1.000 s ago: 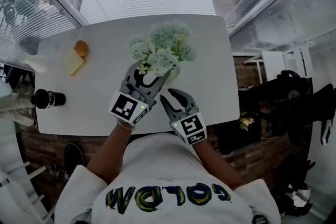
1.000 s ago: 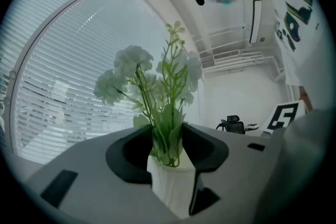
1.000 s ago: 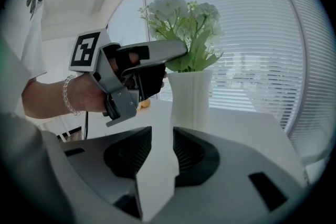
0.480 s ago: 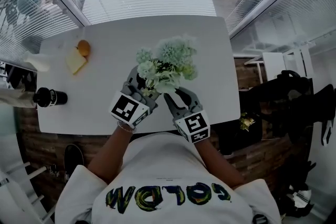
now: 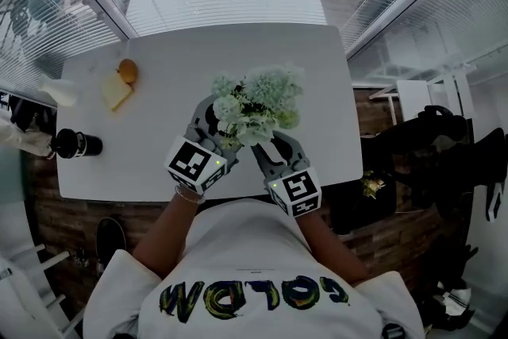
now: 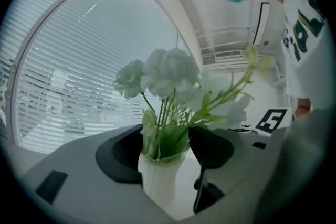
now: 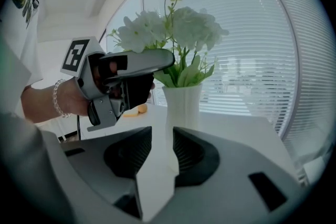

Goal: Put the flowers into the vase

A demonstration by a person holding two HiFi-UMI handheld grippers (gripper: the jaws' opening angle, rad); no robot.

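On the table point(image 5: 317, 59), vase point(image 6: 157, 181) of flowers point(image 6: 168, 68) between just-opened left jaws; right jaws apart.

The person wears a white short-sleeved T-shirt point(image 5: 238, 246) with green-and-yellow lettering point(image 5: 254, 299) across the front and a pale beaded bracelet point(image 7: 54, 97) at the left wrist. The left gripper point(image 5: 213, 120) and right gripper point(image 5: 270, 145) are grey shells with black jaw pads. Each carries a marker cube point(image 5: 193, 162) in black and white and a small green light.
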